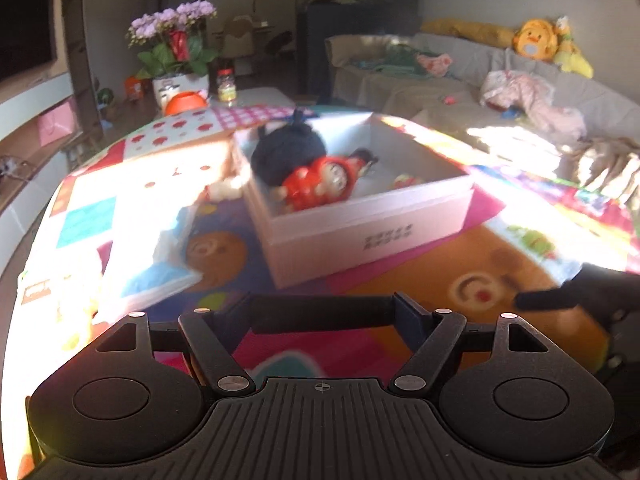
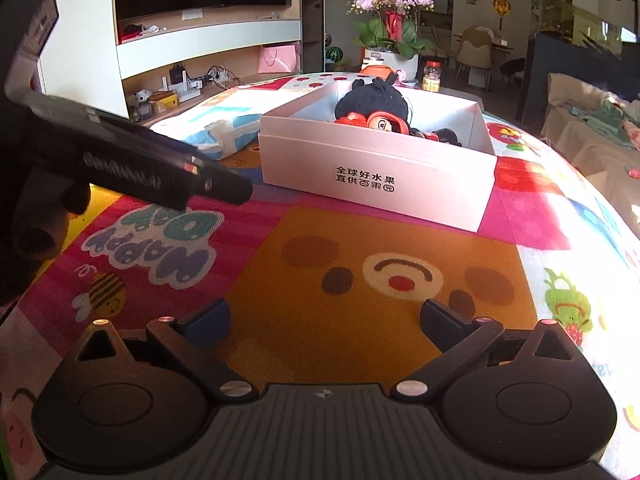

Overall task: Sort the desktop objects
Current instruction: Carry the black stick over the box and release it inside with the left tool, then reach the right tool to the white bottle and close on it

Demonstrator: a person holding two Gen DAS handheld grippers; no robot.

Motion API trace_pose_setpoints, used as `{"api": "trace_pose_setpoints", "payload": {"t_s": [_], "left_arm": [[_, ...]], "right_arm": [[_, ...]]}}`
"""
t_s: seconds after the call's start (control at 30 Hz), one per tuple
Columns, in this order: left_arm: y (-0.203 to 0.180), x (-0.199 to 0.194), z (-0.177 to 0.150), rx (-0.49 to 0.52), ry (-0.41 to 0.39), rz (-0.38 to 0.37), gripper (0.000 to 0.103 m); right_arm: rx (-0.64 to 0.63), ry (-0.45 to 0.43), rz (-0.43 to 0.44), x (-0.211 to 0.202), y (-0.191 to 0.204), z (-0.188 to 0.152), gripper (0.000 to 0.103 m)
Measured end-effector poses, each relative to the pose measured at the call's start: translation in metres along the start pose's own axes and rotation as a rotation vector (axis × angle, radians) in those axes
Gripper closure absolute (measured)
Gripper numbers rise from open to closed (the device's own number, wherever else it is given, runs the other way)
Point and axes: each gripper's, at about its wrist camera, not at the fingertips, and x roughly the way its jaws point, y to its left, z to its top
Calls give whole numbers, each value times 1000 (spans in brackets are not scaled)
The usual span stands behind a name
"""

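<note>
On the left lies a tissue pack (image 2: pixel 224 134), blue and white, flat on the cloth (image 2: pixel 360 240) just beside the box's left side. In the left wrist view it is washed out by sun.

The left gripper (image 1: pixel 324 312) hangs above the cloth, short of the box, with its jaws partly apart and nothing between them. In the right wrist view 1 of its fingers (image 2: pixel 160 172) juts in from the left, above the "Happy Day" print.

The white box (image 2: pixel 376 176) sits open on the cloth, mid-table, with black print on its near wall. Inside it, toward the back-left corner, rests a black plush (image 1: pixel 286 150); a red doll (image 1: pixel 320 184) lies against its front. A small red and yellow thing (image 1: pixel 408 180) lies further right on the box floor; it is too blurred to name.

The right gripper (image 2: pixel 324 316) hovers over the orange bear face on the cloth, near the box's front, with its jaws wide apart and empty.

Behind the table stand a pot of purple flowers (image 2: pixel 390 16) and a yellow-filled jar (image 2: pixel 432 76).
</note>
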Motion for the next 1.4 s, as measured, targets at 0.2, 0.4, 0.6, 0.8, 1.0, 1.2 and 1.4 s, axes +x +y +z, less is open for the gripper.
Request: {"api": "trace_pose_setpoints", "payload": {"t_s": [0.2, 0.4, 0.6, 0.8, 1.0, 1.2, 1.4], "left_arm": [[-24, 19, 73, 15, -221, 22, 23], [-18, 33, 83, 29, -188, 4, 7], [14, 2, 27, 75, -109, 100, 3], [51, 4, -29, 15, -23, 233, 3], [70, 7, -60, -68, -6, 179, 3], [69, 1, -68, -84, -24, 184, 1], [60, 0, -68, -30, -38, 189, 1]], "right_arm": [[7, 1, 4, 1, -1, -1, 0], [0, 6, -1, 2, 0, -2, 0], [-49, 12, 14, 5, 4, 6, 0], [-187, -116, 3, 11, 26, 86, 11], [-455, -39, -85, 92, 70, 190, 59], [-445, 189, -118, 190, 95, 252, 61], [-367, 315, -188, 257, 91, 276, 61]]}}
